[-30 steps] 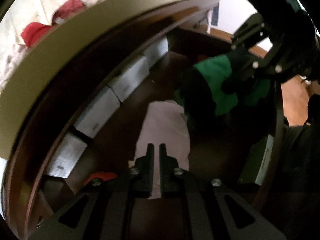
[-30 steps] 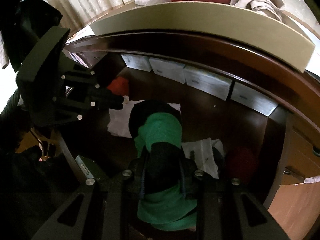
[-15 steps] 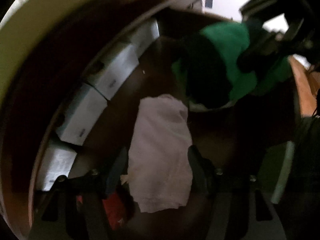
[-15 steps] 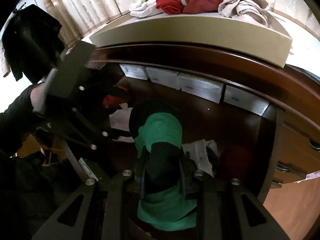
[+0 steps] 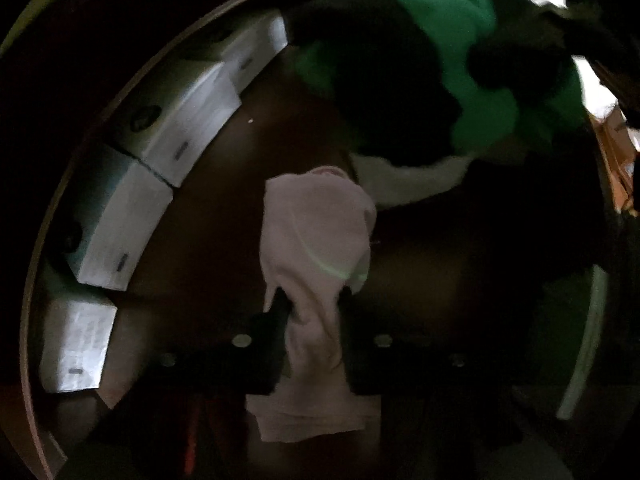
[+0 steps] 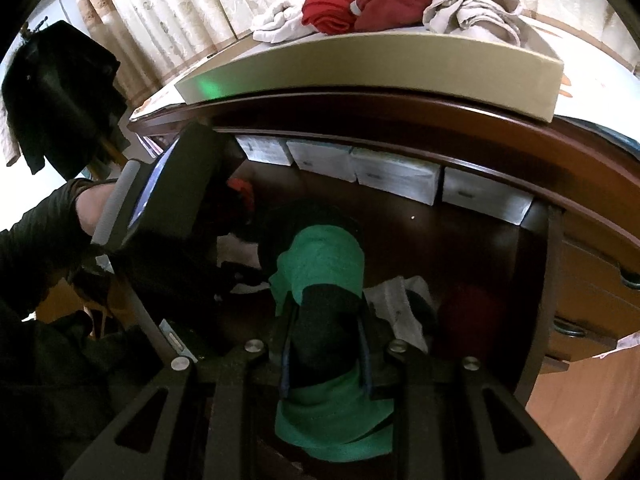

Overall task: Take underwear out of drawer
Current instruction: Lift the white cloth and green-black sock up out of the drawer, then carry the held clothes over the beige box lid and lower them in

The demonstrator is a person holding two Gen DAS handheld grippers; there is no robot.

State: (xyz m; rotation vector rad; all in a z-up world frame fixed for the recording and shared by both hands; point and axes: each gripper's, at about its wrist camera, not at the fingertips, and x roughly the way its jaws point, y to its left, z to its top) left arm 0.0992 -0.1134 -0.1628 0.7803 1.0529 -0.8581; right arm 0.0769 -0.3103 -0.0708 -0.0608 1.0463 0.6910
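Down inside the dark wooden drawer [image 6: 536, 264], the left gripper [image 5: 312, 300] is closing its jaws on a pale pink piece of underwear [image 5: 316, 236] lying on the drawer floor. The right gripper [image 6: 326, 344] is clamped on green-and-black underwear [image 6: 324, 264], held just above the floor. White boxes [image 6: 394, 174] line the back wall.

Boxes [image 6: 394, 174] line the back wall of the drawer [image 6: 460, 240]; garments [image 6: 394, 300] lie before them; clothes [image 6: 360, 0] sit on top.
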